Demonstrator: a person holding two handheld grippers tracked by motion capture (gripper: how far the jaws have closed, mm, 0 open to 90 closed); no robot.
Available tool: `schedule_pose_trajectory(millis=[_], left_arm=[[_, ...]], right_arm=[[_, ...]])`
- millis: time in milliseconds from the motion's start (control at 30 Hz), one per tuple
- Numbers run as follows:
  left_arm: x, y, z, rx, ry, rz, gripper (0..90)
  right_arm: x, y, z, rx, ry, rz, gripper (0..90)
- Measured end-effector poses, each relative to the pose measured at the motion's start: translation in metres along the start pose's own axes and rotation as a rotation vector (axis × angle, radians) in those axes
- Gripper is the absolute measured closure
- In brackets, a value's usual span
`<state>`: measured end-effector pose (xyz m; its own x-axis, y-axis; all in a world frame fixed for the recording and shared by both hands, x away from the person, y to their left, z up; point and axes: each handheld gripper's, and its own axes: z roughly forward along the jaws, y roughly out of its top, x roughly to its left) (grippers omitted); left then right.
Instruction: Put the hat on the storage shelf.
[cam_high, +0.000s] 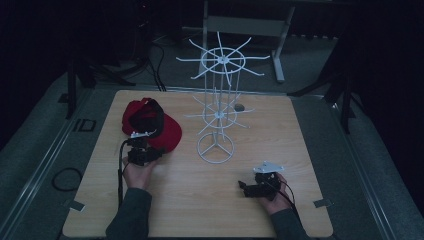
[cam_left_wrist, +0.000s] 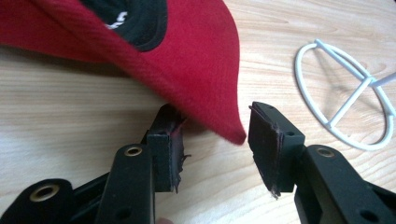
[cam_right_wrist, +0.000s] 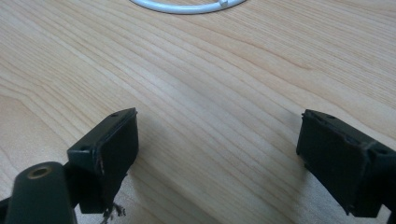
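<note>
Red cap (cam_high: 150, 122) flat on table, beside white rack (cam_high: 218, 112).

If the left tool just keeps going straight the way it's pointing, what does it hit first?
The red cap's brim: its edge already sits between the open jaws of the left tool, so it would likely meet that almost at once.

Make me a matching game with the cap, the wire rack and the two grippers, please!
Things:
1. cap
2. wire rack
3. left gripper
4. right gripper

Descriptions:
A. white, standing mid-table
B. red, lying on the table
C. open over bare wood
D. open, brim edge between its jaws

Pairs: 1-B, 2-A, 3-D, 4-C
</note>
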<state>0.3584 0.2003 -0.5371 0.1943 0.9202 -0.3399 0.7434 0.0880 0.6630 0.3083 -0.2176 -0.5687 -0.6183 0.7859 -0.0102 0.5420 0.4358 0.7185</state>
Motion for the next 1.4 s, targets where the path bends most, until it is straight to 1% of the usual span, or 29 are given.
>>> schedule_pose_trajectory(millis=[100, 233, 367, 400, 500, 567, 600, 667, 700, 800, 933, 967, 1033, 1100, 1133, 1233, 1267, 1333, 1367, 1400], left_arm=[[0.001, 0.002, 0.007, 0.003, -0.013, -0.021, 54.5], [0.003, 0.005, 0.015, 0.0, -0.017, -0.056, 52.9], [0.003, 0.008, 0.022, 0.009, 0.001, -0.058, 53.0], [0.003, 0.009, 0.025, 0.008, 0.013, -0.059, 53.1], [0.004, 0.009, 0.027, 0.005, 0.023, -0.068, 56.7], [0.005, 0.009, 0.029, 0.006, 0.042, -0.069, 59.8], [0.007, 0.008, 0.029, 0.003, 0.029, -0.075, 60.8], [0.009, 0.008, 0.028, -0.005, 0.03, -0.077, 62.3], [0.01, 0.008, 0.028, -0.011, 0.029, -0.076, 65.1], [0.013, 0.007, 0.026, -0.016, 0.024, -0.057, 67.1], [0.014, 0.005, 0.023, -0.046, 0.025, -0.019, 70.5], [0.015, 0.005, 0.022, -0.052, 0.023, -0.014, 71.8], [0.015, 0.004, 0.019, -0.077, 0.033, 0.005, 75.0], [0.015, 0.004, 0.016, -0.094, 0.028, 0.009, 79.0], [0.014, 0.004, 0.015, -0.098, 0.026, 0.018, 80.5], [0.011, 0.003, 0.013, -0.113, 0.026, 0.051, 84.6], [0.009, 0.003, 0.012, -0.118, 0.03, 0.069, 85.6], [0.004, 0.002, 0.012, -0.127, 0.051, 0.114, 86.1], [0.002, 0.002, 0.011, -0.129, 0.055, 0.125, 86.2], [0.002, 0.001, 0.011, -0.135, 0.056, 0.124, 86.3]], right_arm=[[0.0, 0.0, 0.0, 0.0, 0.0, 0.0, 12.7], [0.0, 0.0, 0.0, 0.0, 0.0, 0.0, 12.6], [0.0, 0.0, 0.0, 0.0, 0.0, 0.0, 12.7], [0.0, 0.0, 0.0, 0.0, 0.0, 0.001, 12.7], [0.0, 0.0, 0.0, 0.0, 0.0, 0.001, 12.7], [0.0, 0.0, 0.0, 0.0, 0.0, 0.001, 12.6], [0.0, 0.0, 0.0, 0.0, 0.0, 0.001, 12.6], [0.0, 0.0, 0.0, 0.0, 0.0, 0.001, 12.6], [0.0, 0.0, 0.0, 0.0, 0.001, 0.0, 12.6], [0.0, 0.0, 0.0, 0.0, 0.0, 0.0, 12.7], [0.0, 0.0, 0.0, 0.0, 0.0, 0.0, 12.6], [0.0, 0.0, 0.0, 0.0, 0.0, 0.0, 12.6], [0.0, 0.0, 0.0, 0.0, 0.0, 0.0, 12.6], [0.0, 0.0, 0.0, 0.0, 0.0, 0.0, 12.7], [0.0, 0.0, 0.0, 0.0, 0.0, 0.0, 12.6], [0.0, 0.0, 0.0, 0.0, 0.0, 0.0, 12.6], [0.0, 0.0, 0.0, 0.0, 0.0, 0.0, 12.7], [0.0, 0.0, 0.0, 0.0, 0.0, 0.0, 12.6], [0.0, 0.0, 0.0, 0.0, 0.0, 0.0, 12.6], [0.0, 0.0, 0.0, 0.0, 0.0, 0.0, 12.7]])
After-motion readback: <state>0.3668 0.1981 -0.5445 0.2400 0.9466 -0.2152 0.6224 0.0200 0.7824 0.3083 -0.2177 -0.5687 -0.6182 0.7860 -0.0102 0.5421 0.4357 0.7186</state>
